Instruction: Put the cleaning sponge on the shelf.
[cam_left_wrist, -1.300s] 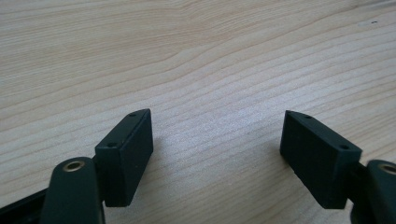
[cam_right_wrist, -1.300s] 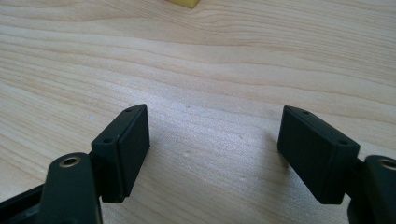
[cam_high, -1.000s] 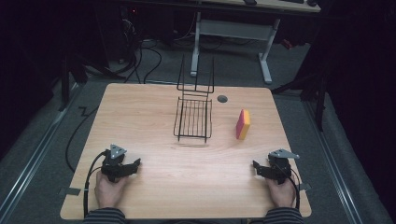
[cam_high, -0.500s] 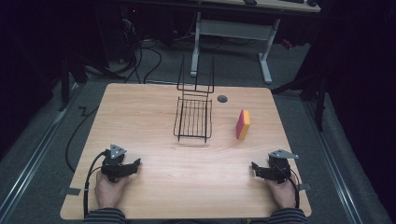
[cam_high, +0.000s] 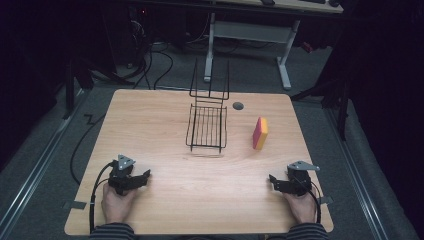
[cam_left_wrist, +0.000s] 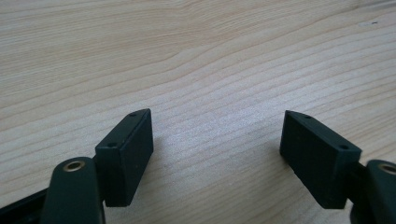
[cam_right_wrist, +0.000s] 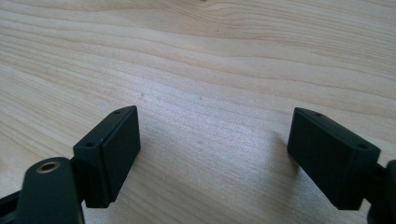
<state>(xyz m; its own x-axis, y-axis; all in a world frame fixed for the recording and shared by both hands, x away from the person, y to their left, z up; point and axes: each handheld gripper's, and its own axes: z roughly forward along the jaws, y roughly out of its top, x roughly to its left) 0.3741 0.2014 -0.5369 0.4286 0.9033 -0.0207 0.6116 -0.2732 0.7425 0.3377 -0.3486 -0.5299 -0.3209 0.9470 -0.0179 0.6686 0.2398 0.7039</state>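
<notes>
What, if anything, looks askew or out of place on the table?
Nothing stands out. The wire basket sits upright mid-table, the red and yellow sponge stands on edge to its right, apart from it. Nothing looks spilled or damaged.

A red-and-yellow sponge (cam_high: 260, 133) stands on edge just right of a black wire rack (cam_high: 207, 127), mid-surface.

On the one light wooden table (cam_high: 165, 115) stood one black wire basket (cam_high: 207, 126) and one yellow-and-pink rectangular sponge (cam_high: 260, 133), upright on its edge. One dark round grommet hole (cam_high: 238, 105) marked the tabletop. Two black handheld two-jaw grippers were counted: the left gripper (cam_high: 145, 175) and the right gripper (cam_high: 272, 179).
</notes>
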